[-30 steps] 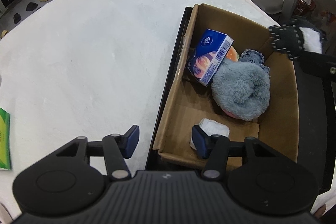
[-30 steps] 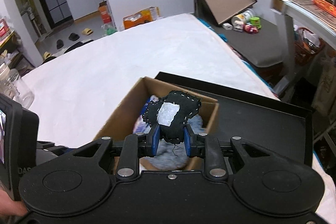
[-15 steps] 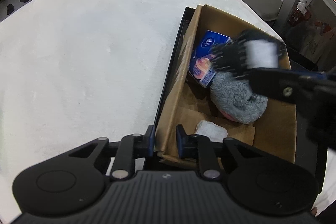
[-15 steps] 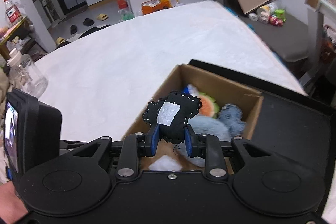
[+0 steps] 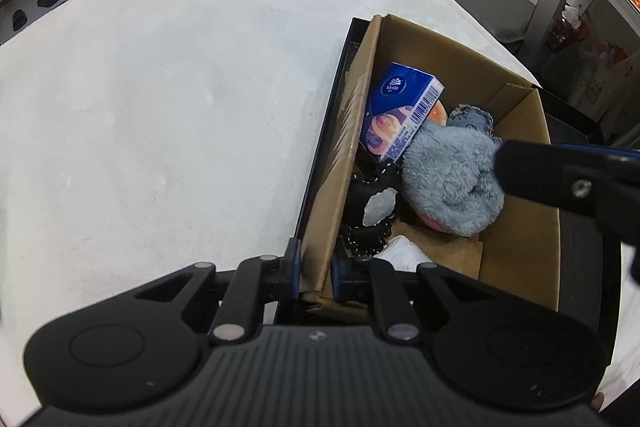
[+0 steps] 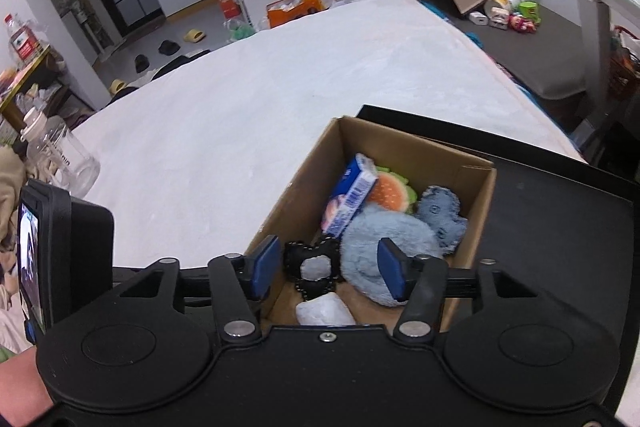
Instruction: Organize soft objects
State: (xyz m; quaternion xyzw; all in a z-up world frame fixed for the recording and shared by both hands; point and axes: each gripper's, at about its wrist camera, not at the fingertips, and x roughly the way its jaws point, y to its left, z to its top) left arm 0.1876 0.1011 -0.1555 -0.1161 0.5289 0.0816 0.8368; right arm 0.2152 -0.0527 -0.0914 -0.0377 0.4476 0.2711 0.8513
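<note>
Soft objects sit gathered in the cardboard box (image 6: 472, 187), which stands on a black tray (image 6: 560, 203) at the right edge of the white-covered table (image 5: 180, 87). Inside, a black stitched plush (image 6: 314, 267) with a pale patch lies against the left wall toward the near end, touching the grey fluffy toy (image 6: 384, 239) on its right. A blue tissue pack (image 5: 400, 115) leans tilted at the far left, over an orange-and-green burger plush (image 6: 390, 189), with a small blue-grey plush (image 6: 440, 215) at the far right. Something white and crumpled (image 6: 324, 309) lies at the near end.

The right gripper (image 6: 328, 269) hangs over the box with its fingers spread wide on either side of the black plush, holding nothing. The left gripper (image 5: 314, 269) is pinching the near-left corner of the box wall, one pad (image 5: 292, 267) outside and one inside.

Judged from this, the step in hand is the drop of the black plush into the box, with the left tool steadying the carton. The next move would call for lifting the right tool clear without snagging the fluffy toy, then looking for any remaining soft item; none shows on the table in either view, so the task may be near its end
</note>
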